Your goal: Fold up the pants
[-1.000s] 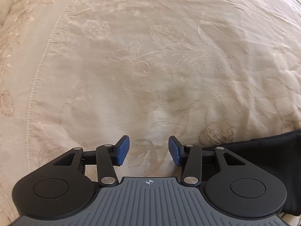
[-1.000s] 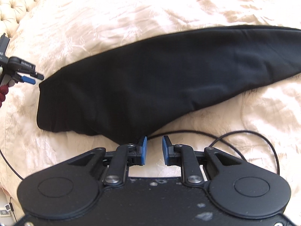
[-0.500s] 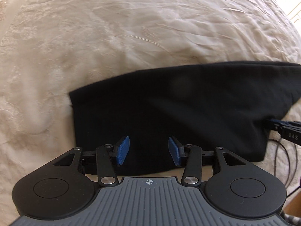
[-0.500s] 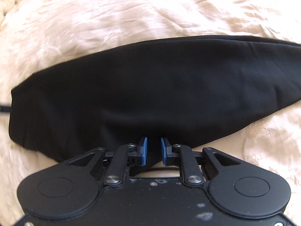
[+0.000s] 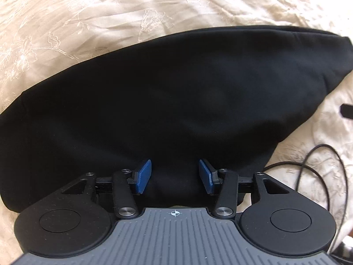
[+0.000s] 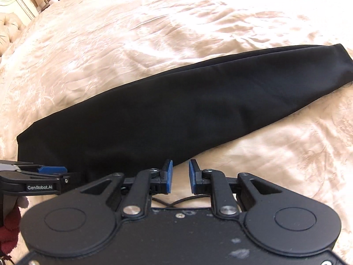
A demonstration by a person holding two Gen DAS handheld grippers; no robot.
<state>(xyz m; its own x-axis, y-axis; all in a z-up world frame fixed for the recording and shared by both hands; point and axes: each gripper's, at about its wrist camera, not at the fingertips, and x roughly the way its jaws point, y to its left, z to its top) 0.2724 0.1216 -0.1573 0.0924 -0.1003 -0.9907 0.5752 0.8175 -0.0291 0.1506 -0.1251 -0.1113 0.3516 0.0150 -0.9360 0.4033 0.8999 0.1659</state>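
Left wrist view looks straight down on the black pants [image 5: 167, 101], which lie flat as one long dark band across a cream embroidered bedspread [image 5: 92, 17]. The left gripper [image 5: 175, 176] hovers over the near edge of the fabric; its blue pads [image 5: 144, 176] stand well apart and its jaws are opening, pressing on nothing. A black cable [image 5: 317, 170] loops on the bedspread to the right, beside the pants.

From the right wrist view the pants [image 6: 187, 114] stretch from near left to far right, narrowing toward the far right end. The right gripper [image 6: 179, 176] sits just beside the near edge of the pants, above bare bedspread [image 6: 154, 33], its fingers released with a narrow gap and nothing between them. The left gripper [image 6: 51, 170] reaches in from the left at the wide near-left end of the pants, with a dark red sleeve [image 6: 10, 231] below it.
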